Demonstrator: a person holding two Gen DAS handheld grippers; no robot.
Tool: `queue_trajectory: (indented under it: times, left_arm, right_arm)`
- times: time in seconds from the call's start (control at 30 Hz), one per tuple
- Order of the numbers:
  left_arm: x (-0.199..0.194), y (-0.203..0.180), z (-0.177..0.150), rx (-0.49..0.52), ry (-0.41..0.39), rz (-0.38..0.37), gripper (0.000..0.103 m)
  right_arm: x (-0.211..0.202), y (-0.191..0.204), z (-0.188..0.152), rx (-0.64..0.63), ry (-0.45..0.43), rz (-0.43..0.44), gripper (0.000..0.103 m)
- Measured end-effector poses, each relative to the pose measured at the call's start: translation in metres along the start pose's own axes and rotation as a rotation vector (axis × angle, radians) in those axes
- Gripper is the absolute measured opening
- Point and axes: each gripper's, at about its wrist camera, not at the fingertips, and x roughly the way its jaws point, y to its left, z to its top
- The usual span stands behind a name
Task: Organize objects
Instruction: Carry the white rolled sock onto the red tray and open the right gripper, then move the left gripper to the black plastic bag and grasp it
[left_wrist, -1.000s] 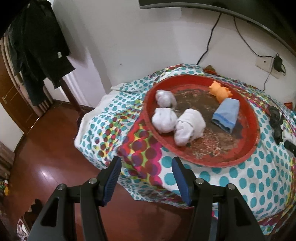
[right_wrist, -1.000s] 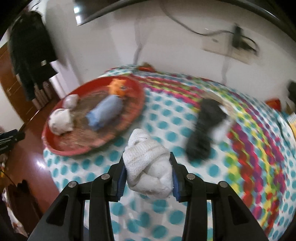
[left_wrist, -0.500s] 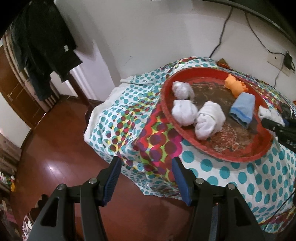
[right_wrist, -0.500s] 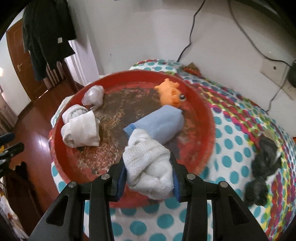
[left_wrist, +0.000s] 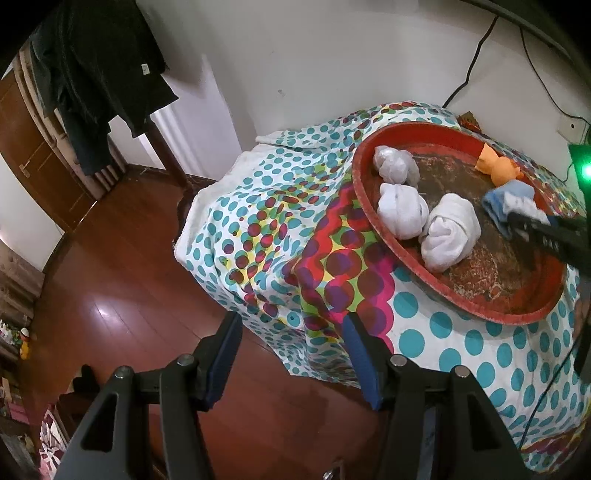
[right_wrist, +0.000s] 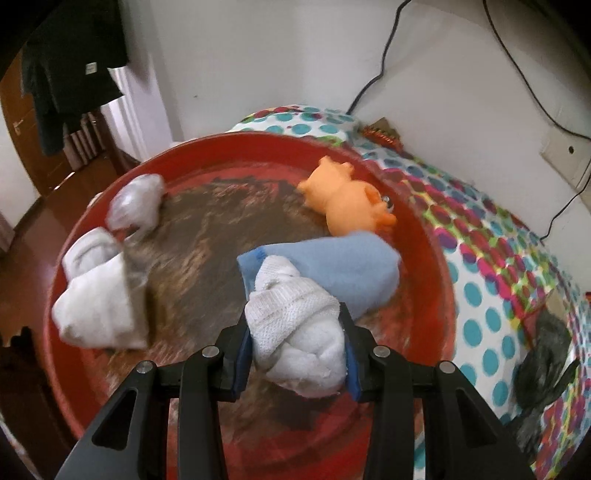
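A round red tray lies on a polka-dot cloth. My right gripper is shut on a rolled white sock and holds it over the tray's near half. In the tray lie a light blue sock, an orange toy animal and three white sock bundles. My left gripper stands open with nothing between its fingers, over the floor off the table's left corner. From the left wrist view the tray holds the white bundles, and the right gripper reaches in from the right.
Dark socks lie on the cloth right of the tray. A dark jacket hangs by a brown door at the left. Cables run down the white wall to a socket. Wooden floor lies below the table's edge.
My right gripper carried the white sock leftward from above the cloth to above the tray, then closer in. The left gripper drifted left, so the tray now sits further right in its view.
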Motion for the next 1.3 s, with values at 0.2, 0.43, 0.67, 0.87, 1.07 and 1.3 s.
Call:
queue_trajectory:
  times: [0.2,0.43,0.67,0.87,1.07,1.3]
  left_arm:
    - [0.006,-0.002,0.0,0.001,0.013,-0.023,0.058]
    - [0.007,-0.011,-0.001,0.033,0.017,-0.024,0.058]
    - [0.0,-0.021,-0.001,0.061,0.003,-0.035,0.058]
    - [-0.008,-0.036,-0.003,0.099,-0.012,-0.045,0.058]
    - [-0.013,-0.053,-0.006,0.14,-0.013,-0.068,0.058]
    - [-0.022,-0.082,-0.012,0.206,-0.021,-0.086,0.058]
  right_arm:
    - [0.004,-0.006,0.007,-0.002,0.001,-0.01,0.04]
    - [-0.003,-0.003,-0.001,-0.02,-0.018,-0.023,0.06]
    - [-0.037,-0.009,-0.014,-0.011,-0.076,-0.002,0.071]
    - [-0.077,-0.024,-0.031,0.03,-0.147,0.036,0.076]
    - [-0.111,-0.063,-0.072,0.099,-0.192,0.032,0.079]
    - [-0.129,-0.135,-0.131,0.193,-0.172,-0.095,0.08]
